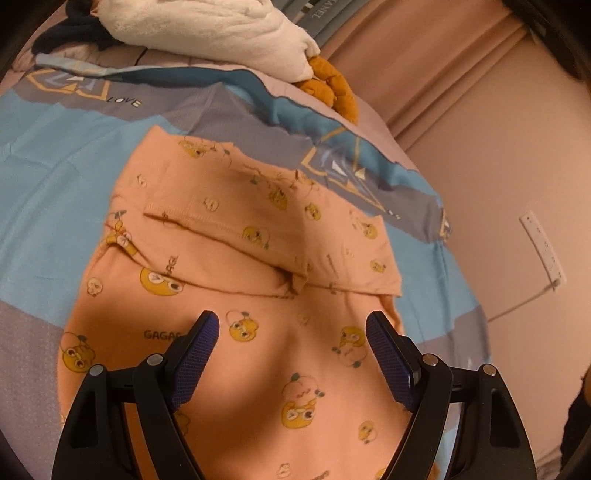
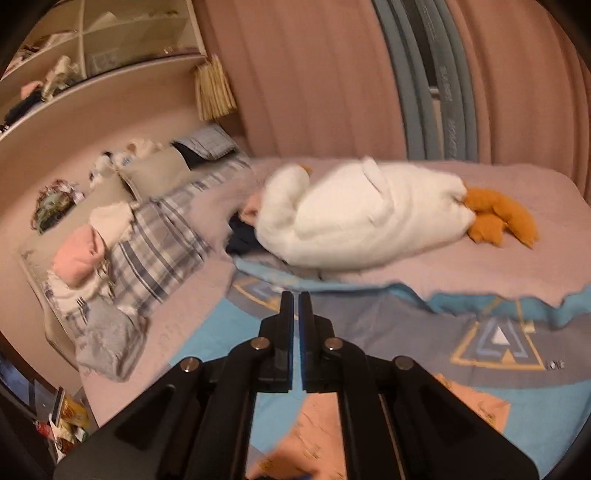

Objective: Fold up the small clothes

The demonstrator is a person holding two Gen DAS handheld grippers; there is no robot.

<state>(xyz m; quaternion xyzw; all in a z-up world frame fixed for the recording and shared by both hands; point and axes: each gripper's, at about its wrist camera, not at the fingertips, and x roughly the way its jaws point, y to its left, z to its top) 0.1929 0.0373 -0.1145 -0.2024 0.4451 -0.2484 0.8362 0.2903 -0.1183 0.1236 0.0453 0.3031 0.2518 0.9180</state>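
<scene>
While the left gripper (image 1: 291,325) hovers with fingers spread and empty, the peach garment (image 1: 236,280) lies folded on the bedspread (image 1: 40,206) beneath and beyond them. Seen from the right wrist, the right gripper (image 2: 296,295) has fingers pressed together, empty; the garment lies below, behind their tips, a white plush toy (image 2: 354,218) beyond.

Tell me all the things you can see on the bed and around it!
Small garment: one, peach with yellow cartoon prints, partly folded on the bedspread.
Bedspread: one, blue and grey, covering the bed.
Plush toy: one, white with orange feet, lying at the far side.
Plaid bedding: one heap, grey and white, left.
Curtains: pink, behind the bed.
Shelf: one, cream, upper left.
Left claw: black, blue pads, open above the garment.
Right claw: black, shut, empty.
</scene>
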